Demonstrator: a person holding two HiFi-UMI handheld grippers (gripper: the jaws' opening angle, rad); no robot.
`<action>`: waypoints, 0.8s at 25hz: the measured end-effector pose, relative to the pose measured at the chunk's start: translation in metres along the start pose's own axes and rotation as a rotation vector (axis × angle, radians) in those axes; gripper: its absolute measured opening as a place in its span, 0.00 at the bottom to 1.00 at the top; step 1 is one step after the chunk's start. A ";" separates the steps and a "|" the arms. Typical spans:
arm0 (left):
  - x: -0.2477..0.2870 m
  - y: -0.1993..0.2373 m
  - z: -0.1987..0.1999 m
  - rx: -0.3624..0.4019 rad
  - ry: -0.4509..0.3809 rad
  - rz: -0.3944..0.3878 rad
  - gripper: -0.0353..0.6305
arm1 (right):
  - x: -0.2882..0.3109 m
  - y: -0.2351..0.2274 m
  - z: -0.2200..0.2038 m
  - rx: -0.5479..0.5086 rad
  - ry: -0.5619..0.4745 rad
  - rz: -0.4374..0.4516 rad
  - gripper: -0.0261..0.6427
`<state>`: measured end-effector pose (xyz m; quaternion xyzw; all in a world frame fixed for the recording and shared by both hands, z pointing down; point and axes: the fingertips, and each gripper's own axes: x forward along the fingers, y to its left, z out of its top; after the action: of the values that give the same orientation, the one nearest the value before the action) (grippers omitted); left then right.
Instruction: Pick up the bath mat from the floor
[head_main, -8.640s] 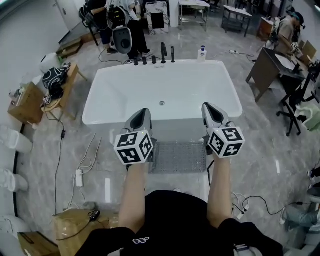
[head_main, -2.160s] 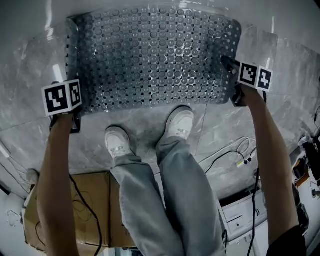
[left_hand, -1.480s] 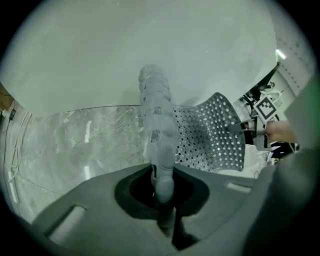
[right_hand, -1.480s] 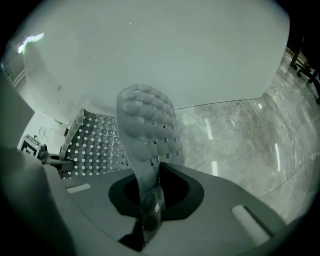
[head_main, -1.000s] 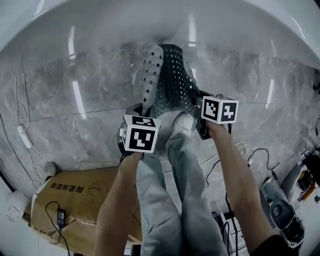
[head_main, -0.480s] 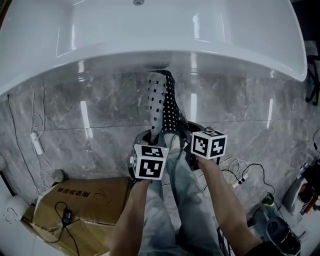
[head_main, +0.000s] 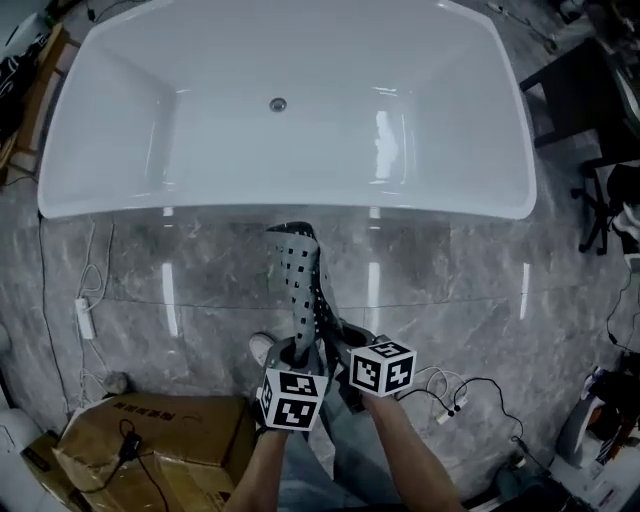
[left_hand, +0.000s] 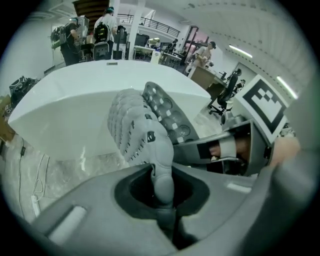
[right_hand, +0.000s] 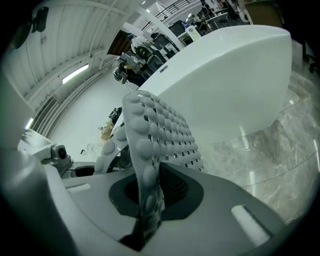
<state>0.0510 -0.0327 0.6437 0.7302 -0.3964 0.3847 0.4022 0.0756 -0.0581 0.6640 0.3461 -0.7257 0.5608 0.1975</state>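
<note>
The grey bath mat (head_main: 302, 285), studded and full of holes, is folded lengthwise and hangs off the marble floor in front of the tub. My left gripper (head_main: 296, 352) is shut on one corner of it, and my right gripper (head_main: 338, 346) is shut on another, close beside it. In the left gripper view the mat (left_hand: 139, 125) rises out of the shut jaws of the left gripper (left_hand: 163, 186), with the right gripper's marker cube (left_hand: 263, 102) alongside. In the right gripper view the mat (right_hand: 156, 131) stands edge-on in the right gripper (right_hand: 148, 210).
The white bathtub (head_main: 60, 170) fills the top of the head view. A cardboard box (head_main: 150, 440) sits at the lower left, with a power strip (head_main: 83, 315) and cables along the left. More cables (head_main: 455, 395) lie at the lower right, and a chair (head_main: 605, 200) at the right edge.
Both grippers have risen together with the mat, which now hangs higher above the floor. The head view has pulled back and shows the whole tub.
</note>
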 end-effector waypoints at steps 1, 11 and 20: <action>-0.010 -0.007 0.008 0.004 -0.016 -0.002 0.08 | -0.010 0.010 0.006 -0.005 -0.010 0.008 0.07; -0.128 -0.076 0.085 0.038 -0.175 -0.004 0.09 | -0.128 0.104 0.072 -0.069 -0.135 0.079 0.07; -0.259 -0.075 0.189 0.116 -0.438 0.103 0.09 | -0.226 0.197 0.172 -0.229 -0.374 0.133 0.07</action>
<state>0.0624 -0.1042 0.3229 0.7969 -0.4883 0.2590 0.2436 0.1046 -0.1318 0.3275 0.3708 -0.8298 0.4127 0.0599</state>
